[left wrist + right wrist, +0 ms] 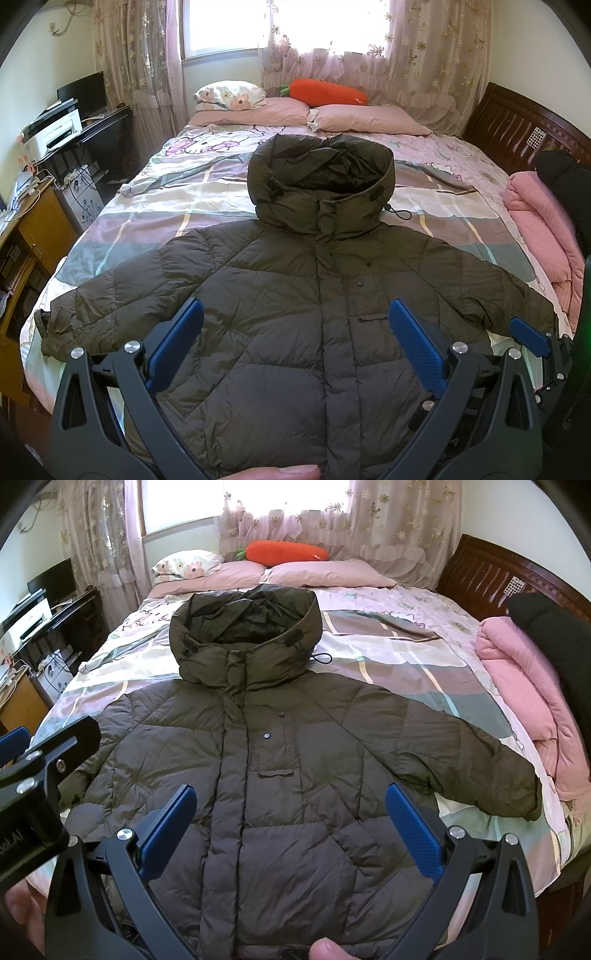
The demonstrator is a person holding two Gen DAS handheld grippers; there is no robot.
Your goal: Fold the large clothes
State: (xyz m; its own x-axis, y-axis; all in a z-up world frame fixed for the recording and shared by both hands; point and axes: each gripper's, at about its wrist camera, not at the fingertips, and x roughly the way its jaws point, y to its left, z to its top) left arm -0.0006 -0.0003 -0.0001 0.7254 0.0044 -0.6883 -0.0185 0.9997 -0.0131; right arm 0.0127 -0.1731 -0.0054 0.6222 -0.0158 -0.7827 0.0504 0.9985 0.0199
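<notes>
jacket (295,314) flat on bed (166,206) | both grippers above, jaws apart

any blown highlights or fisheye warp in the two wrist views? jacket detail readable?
Left wrist: window blown out, bed edges bowed, black vignette in the corners. Right wrist: same window glare and warp. Puffer jacket sharp, quilting and snaps readable in both.

Both wrist views side by side, facing bed (229,206), sharing jacket (280,775).
</notes>
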